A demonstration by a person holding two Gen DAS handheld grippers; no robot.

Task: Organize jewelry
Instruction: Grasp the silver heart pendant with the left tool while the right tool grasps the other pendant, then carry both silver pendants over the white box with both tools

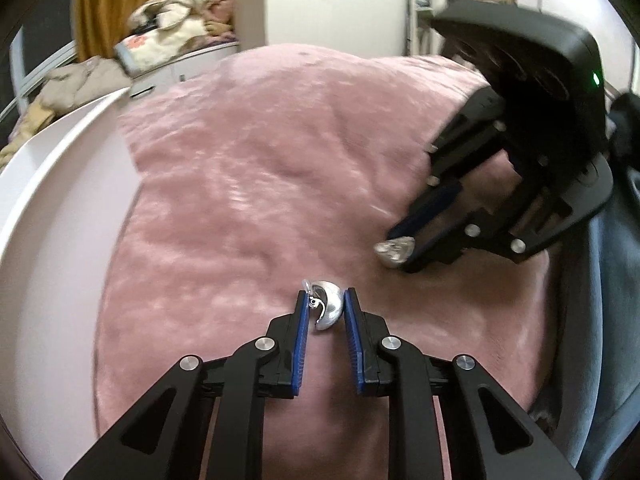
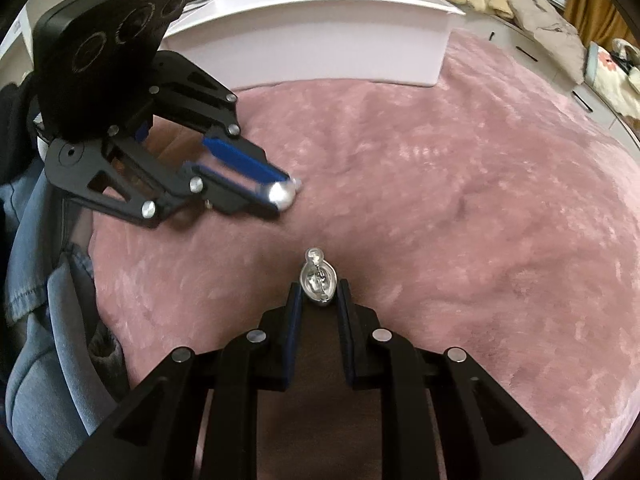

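Note:
Each gripper holds one chunky silver earring over a pink plush blanket (image 1: 260, 168). My left gripper (image 1: 326, 300) is shut on a silver dome earring (image 1: 330, 308), its clip facing left. It also shows in the right wrist view (image 2: 282, 192), blurred, with the earring (image 2: 282, 194) at its tips. My right gripper (image 2: 318, 290) is shut on the second silver earring (image 2: 318, 282), hollow side up, post pointing away. In the left wrist view the right gripper (image 1: 400, 250) sits at right with that earring (image 1: 394, 252) at its tips.
A white tray (image 2: 320, 36) stands on the blanket beyond the grippers; its rim (image 1: 44, 184) fills the left of the left wrist view. Denim-clad legs (image 2: 36, 320) lie beside the blanket. Clothes and cushions are piled on a ledge (image 2: 560, 28) behind.

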